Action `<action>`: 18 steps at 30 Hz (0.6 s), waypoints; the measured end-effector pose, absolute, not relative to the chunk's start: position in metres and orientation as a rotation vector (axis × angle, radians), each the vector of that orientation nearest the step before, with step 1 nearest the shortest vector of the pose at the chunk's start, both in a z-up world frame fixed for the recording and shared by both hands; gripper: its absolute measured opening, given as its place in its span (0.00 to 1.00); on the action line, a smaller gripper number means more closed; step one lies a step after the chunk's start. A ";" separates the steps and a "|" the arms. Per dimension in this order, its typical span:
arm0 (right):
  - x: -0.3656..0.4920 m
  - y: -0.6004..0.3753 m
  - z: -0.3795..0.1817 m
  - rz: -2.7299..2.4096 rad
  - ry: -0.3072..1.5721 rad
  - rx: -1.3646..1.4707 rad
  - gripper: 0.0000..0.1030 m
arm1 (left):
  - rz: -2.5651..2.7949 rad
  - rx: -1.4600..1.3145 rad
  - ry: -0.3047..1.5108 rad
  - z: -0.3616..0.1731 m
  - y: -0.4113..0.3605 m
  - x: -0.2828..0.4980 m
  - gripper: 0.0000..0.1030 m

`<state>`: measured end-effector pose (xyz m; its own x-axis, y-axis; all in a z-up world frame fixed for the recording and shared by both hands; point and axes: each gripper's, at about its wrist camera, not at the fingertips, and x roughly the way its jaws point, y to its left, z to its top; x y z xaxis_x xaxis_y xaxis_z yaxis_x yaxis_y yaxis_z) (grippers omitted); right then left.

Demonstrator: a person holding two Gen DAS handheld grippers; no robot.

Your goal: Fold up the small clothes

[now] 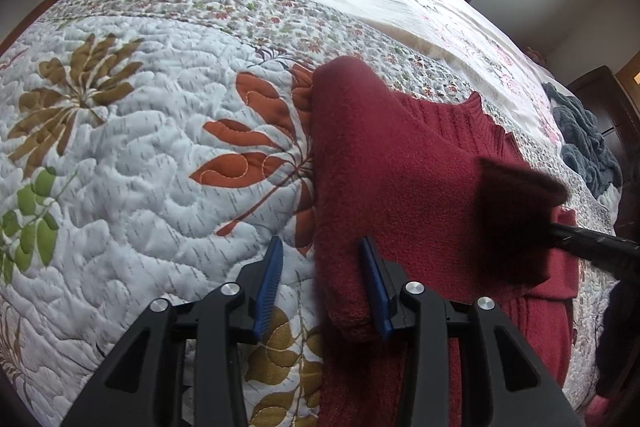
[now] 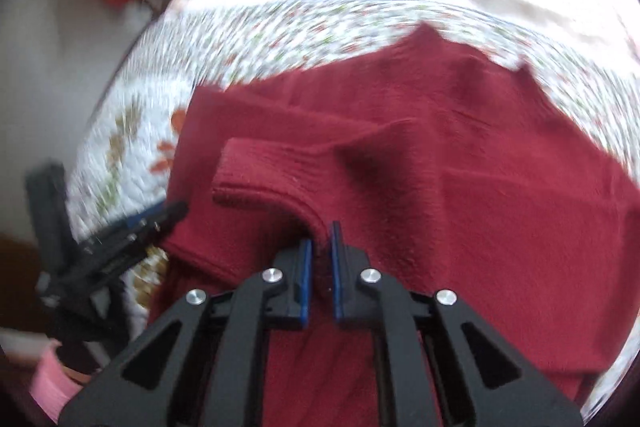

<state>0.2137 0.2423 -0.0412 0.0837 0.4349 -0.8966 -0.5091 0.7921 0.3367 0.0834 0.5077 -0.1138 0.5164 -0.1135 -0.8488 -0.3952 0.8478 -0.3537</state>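
The red sweater (image 1: 400, 163) lies partly folded on the floral quilt (image 1: 132, 147) covering the bed, filling the 3 to 6 o'clock part of the left wrist view. The right gripper (image 2: 320, 247) has its blue pads pinched on a sleeve of the knit, lifted toward 10 o'clock. The left gripper (image 1: 322, 267) hangs with jaws spread over the sweater's left edge, holding nothing; a grey blanket (image 1: 584, 143) lies at 3 o'clock.

no readable text, labels, brands or numbers in either wrist view; the quilt (image 1: 160, 155) carries only leaf and flower print, the red sweater (image 2: 460, 187) is plain knit, right view too motion-blurred to make out any fine marks
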 end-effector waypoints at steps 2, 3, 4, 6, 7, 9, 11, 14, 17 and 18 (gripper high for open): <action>0.219 0.216 -0.035 0.674 1.307 0.003 0.06 | 0.183 -0.554 1.028 -0.114 0.508 0.084 0.40; 0.221 0.202 -0.034 0.657 1.308 0.038 0.06 | 0.184 -0.553 1.028 -0.114 0.508 0.084 0.40; 0.225 0.184 -0.033 0.632 1.308 0.085 0.06 | 0.184 -0.553 1.028 -0.114 0.507 0.084 0.40; 0.231 0.159 -0.032 0.585 1.302 0.136 0.06 | 0.187 -0.550 1.028 -0.115 0.507 0.084 0.40; 0.234 0.142 -0.032 0.558 1.295 0.165 0.06 | 0.189 -0.550 1.028 -0.115 0.507 0.084 0.40; 0.239 0.121 -0.037 0.531 1.301 0.203 0.06 | 0.191 -0.548 1.029 -0.115 0.507 0.085 0.40; 0.243 0.098 -0.046 0.500 1.319 0.248 0.06 | 0.195 -0.543 1.030 -0.116 0.506 0.085 0.40; 0.244 0.077 -0.064 0.465 1.347 0.282 0.07 | 0.200 -0.540 1.033 -0.117 0.506 0.086 0.40; 0.240 0.065 -0.080 0.450 1.374 0.293 0.13 | 0.202 -0.536 1.038 -0.118 0.506 0.088 0.40; 0.238 0.062 -0.083 0.450 1.381 0.297 0.17 | 0.201 -0.536 1.040 -0.118 0.506 0.089 0.41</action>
<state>0.2382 0.0622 -0.0834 0.1246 0.4723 -0.8726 -0.1325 0.8795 0.4571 0.0889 0.5063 -0.1177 0.5015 -0.0904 -0.8605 -0.4043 0.8548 -0.3254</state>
